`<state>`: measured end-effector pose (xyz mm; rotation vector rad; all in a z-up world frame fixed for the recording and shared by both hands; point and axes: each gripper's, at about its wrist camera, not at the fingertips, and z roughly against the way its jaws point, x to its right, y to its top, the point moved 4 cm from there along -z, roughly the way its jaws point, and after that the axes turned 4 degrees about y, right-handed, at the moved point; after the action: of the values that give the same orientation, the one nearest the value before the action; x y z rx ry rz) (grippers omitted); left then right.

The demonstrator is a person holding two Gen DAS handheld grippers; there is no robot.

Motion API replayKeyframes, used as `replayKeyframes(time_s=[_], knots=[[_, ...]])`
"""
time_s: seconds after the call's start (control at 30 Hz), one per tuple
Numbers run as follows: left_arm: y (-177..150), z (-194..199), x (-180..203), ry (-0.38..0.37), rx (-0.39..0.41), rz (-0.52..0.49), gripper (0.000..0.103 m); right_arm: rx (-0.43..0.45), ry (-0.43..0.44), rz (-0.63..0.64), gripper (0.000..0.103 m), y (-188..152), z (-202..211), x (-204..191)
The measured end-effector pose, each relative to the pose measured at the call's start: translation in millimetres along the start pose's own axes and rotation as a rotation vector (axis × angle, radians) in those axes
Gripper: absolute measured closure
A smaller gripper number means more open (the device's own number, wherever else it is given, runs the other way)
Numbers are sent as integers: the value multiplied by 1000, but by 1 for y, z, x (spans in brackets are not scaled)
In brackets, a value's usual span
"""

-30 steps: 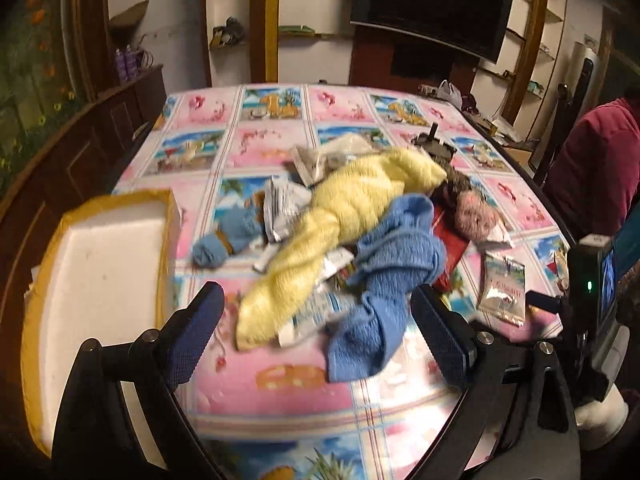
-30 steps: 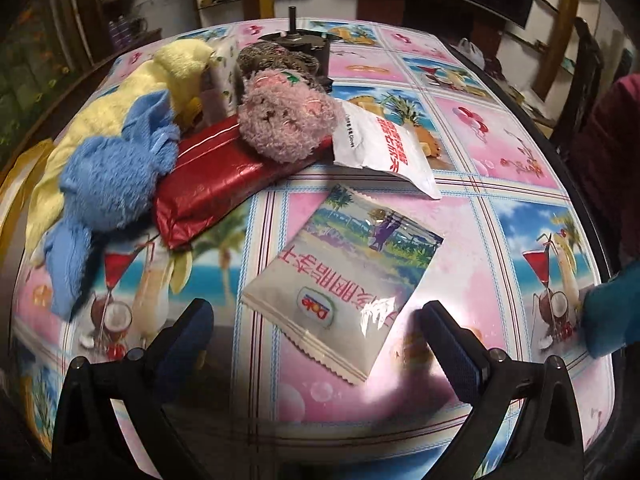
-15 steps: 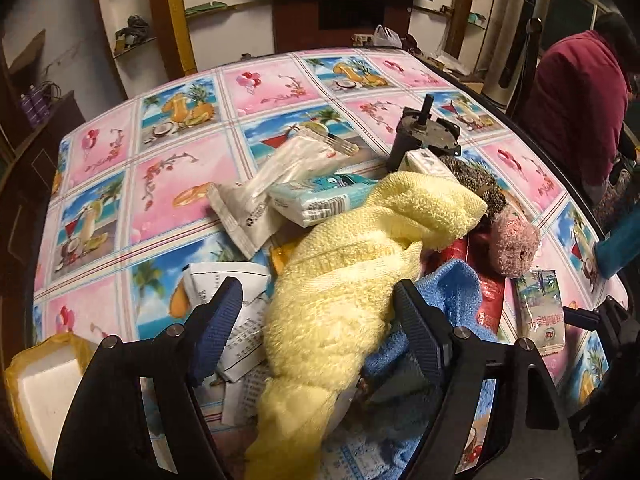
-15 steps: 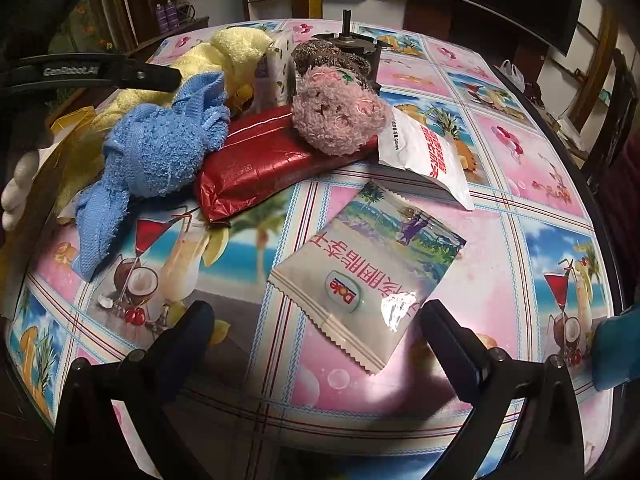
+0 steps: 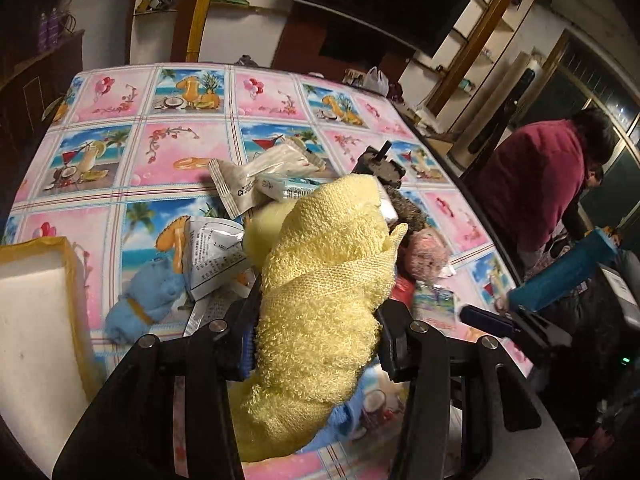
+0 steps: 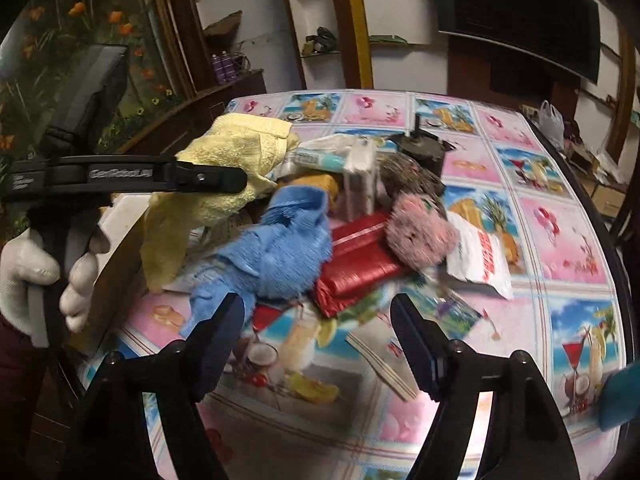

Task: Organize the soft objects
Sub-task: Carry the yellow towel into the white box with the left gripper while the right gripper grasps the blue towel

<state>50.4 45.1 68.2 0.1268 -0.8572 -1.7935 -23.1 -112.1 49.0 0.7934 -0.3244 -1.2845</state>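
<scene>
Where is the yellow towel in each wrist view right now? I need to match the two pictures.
Left wrist: yellow towel fills centre-bottom, between the closing left gripper pads.
Right wrist: yellow towel upper left, hanging from that gripper.
Shared landmark: pink fuzzy ball.

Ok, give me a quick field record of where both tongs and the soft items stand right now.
left tongs: closing on the yellow towel, which is lifted off the pile
right tongs: closing, nothing between them, above the tablecloth
blue towel: on the pile, beside the red packet
pink fluffy item: on the red packet
white foam tray: at the table's left edge, no soft item visible in it
</scene>
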Motion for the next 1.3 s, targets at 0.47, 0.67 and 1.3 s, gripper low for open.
replayKeyframes(time_s=[0.47, 0.67, 1.3], knots=[[-28, 131, -73, 55, 179, 128, 57, 40, 72, -19, 67, 33, -17, -48], [-17, 147, -125, 153, 199, 192, 56, 116, 226, 52, 67, 81, 19, -101], [-37, 90, -257, 201, 109, 488, 48, -168, 366, 332, 62, 84, -136, -245]])
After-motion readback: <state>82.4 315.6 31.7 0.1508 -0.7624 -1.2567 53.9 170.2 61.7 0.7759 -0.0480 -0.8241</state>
